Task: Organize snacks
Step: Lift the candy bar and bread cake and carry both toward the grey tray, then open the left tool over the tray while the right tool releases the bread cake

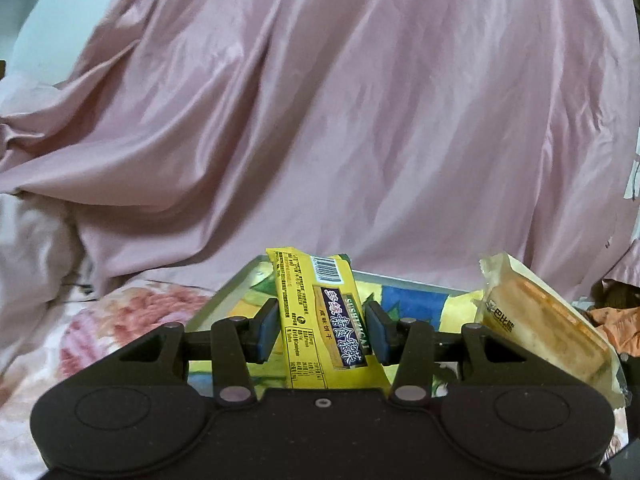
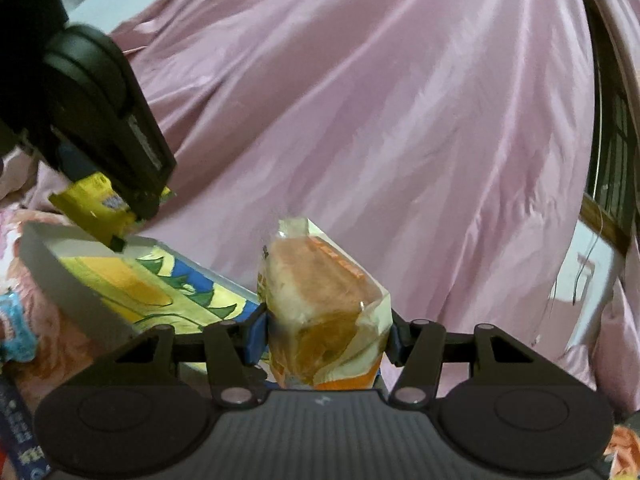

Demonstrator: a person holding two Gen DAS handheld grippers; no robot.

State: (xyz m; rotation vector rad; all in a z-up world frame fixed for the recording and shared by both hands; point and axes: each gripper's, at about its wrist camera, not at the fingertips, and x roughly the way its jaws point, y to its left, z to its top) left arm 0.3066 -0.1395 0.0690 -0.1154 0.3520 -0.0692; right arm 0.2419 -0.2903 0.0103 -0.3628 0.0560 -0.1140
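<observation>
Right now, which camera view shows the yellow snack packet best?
The left wrist view. There the yellow snack packet stands centred between the left gripper's jaws, barcode and label readable. In the right wrist view only a small yellow part shows at the left, mostly hidden by that gripper.

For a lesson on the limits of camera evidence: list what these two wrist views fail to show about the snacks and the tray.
- Yellow cracker packet: left wrist view, lower end hidden behind the left gripper.
- Bread packet: right wrist view, bottom hidden by the right gripper; print blurred.
- Tray: both views, floor partly covered by grippers and packets.
- Blue packet: right wrist view, cut off by the left edge.
</observation>
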